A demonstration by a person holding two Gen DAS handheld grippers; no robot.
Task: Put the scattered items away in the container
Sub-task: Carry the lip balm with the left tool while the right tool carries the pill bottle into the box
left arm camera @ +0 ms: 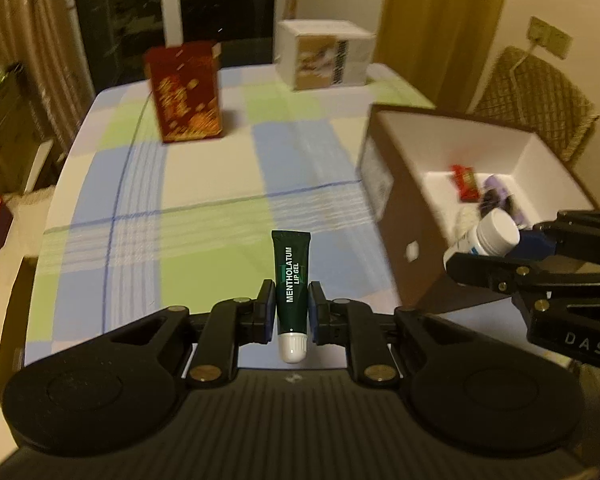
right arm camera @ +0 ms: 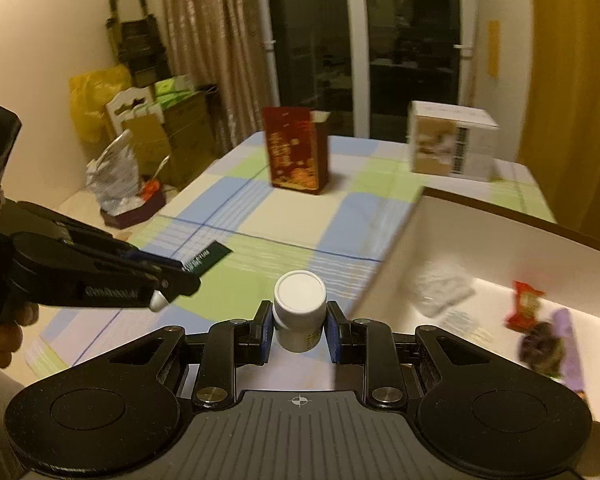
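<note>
A table [left arm camera: 204, 184] covered with a cloth checked in blue, green and cream is seen in both views. At its right side an open cardboard box [left arm camera: 392, 216] with white inner walls is placed; inside it a red wrapper [right arm camera: 526, 306], a purple packet [right arm camera: 568, 344] and a clear bag [right arm camera: 440, 288] are found, though these are blurred and what they contain cannot be made out. Toward the far edge of the table a dark red carton [left arm camera: 186, 92] is stood upright on the left, and a white carton [left arm camera: 324, 54] is set to its right, well apart from it. The right gripper [right arm camera: 299, 330] is closed on a white pill bottle [right arm camera: 300, 308], which is held upright just beside the near left wall of the box, above the cloth. The left gripper [left arm camera: 291, 310] is closed on a dark green tube of lip gel [left arm camera: 292, 280], whose white cap is pointed back toward the camera; the tube is held above the near part of the table, left of the box. Part of a hand [right arm camera: 4, 332] is visible behind the left gripper.
</note>
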